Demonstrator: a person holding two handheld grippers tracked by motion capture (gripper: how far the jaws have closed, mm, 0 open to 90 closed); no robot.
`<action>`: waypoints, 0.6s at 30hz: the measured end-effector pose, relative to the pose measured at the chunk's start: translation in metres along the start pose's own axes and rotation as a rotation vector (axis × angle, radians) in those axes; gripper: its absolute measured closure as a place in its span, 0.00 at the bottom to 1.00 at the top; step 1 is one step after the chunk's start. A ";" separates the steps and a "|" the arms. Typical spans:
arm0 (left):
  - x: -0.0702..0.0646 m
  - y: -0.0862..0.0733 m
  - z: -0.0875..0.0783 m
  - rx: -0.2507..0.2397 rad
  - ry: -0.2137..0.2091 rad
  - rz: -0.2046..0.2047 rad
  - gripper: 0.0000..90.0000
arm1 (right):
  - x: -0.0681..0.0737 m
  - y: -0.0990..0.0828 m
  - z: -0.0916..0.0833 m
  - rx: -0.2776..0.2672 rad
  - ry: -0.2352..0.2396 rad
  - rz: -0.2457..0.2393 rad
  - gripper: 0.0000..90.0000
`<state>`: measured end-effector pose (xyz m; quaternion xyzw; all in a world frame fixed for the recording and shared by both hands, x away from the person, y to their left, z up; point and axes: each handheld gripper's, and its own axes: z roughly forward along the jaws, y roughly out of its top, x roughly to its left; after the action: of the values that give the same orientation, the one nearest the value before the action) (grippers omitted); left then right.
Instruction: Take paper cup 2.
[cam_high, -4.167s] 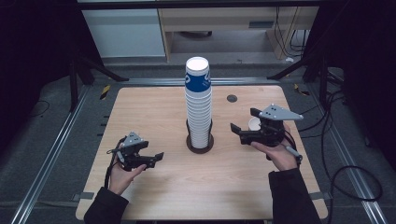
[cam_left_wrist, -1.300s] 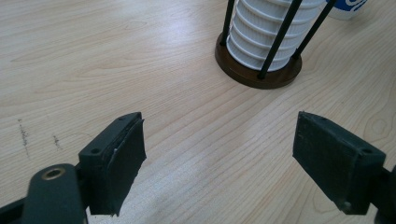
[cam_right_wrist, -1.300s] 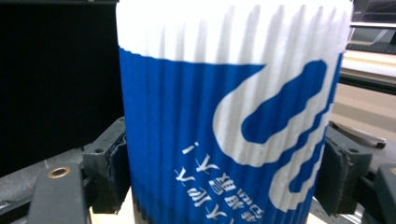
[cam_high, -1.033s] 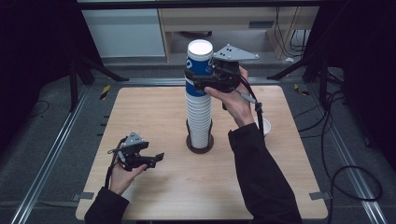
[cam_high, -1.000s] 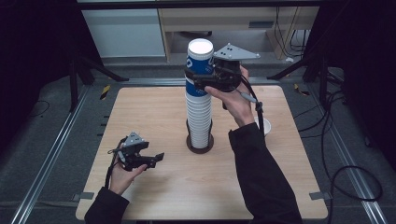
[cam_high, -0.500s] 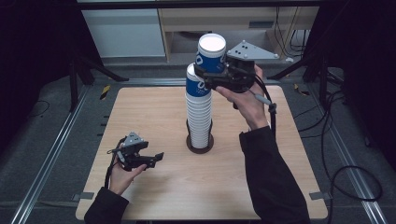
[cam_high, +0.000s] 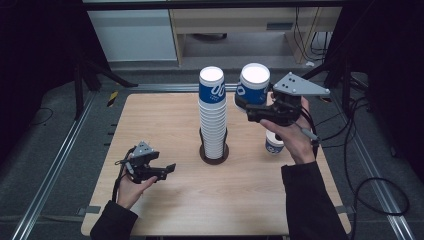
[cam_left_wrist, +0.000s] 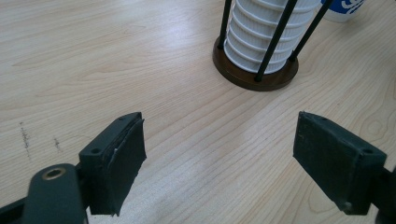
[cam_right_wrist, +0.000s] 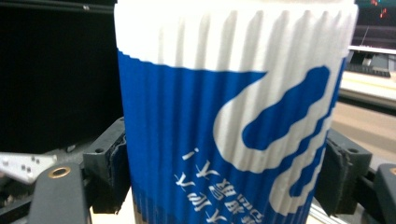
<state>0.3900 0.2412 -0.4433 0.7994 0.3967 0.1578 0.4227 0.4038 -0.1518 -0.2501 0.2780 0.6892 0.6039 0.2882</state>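
Cup (cam_high: 253, 86) gripped upside down in the right gripper (cam_high: 246, 106), fingers (cam_right_wrist: 109, 165) pressed on both ribbed sides, upper centre-right of the high view. Held above the tabletop (cam_high: 165, 125), just right of the tall cup stack (cam_high: 213, 115) and apart from it by a narrow gap, about level with the stack's top. Filled most of the right gripper view, blue-and-white print inverted, one finger at each lower corner.

Stack stood upright in a round dark holder (cam_high: 214, 152) at frame centre, thin black rods (cam_left_wrist: 273, 39) rising around it in the left gripper view. Second single cup (cam_high: 273, 143) stood on the tabletop at centre right, below the right hand (cam_high: 295, 137) and near the tabletop's right edge.

Left gripper (cam_high: 167, 169) rested low at lower left of the high view, fingers (cam_left_wrist: 123, 161) spread wide with nothing but bare wood between them, well apart from the holder's base. Pointed toward the holder, upper right in its own view.

Broad open wood lay across the left half and along the near edge at the bottom of the frame. Far edge sat just behind the stack, with metal rails (cam_high: 55, 170) flanking both sides.
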 end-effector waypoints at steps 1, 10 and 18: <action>0.000 0.000 0.000 0.000 -0.001 0.002 0.18 | -0.001 -0.005 -0.002 0.007 -0.001 0.003 0.23; -0.001 0.000 0.000 0.002 -0.003 0.007 0.18 | -0.005 -0.043 -0.009 0.056 0.013 0.032 0.23; -0.003 0.000 -0.001 -0.003 -0.011 0.010 0.18 | 0.000 -0.068 -0.010 0.111 0.044 0.002 0.23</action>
<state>0.3877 0.2390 -0.4420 0.8016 0.3902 0.1558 0.4253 0.3945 -0.1664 -0.3169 0.2808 0.7277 0.5709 0.2563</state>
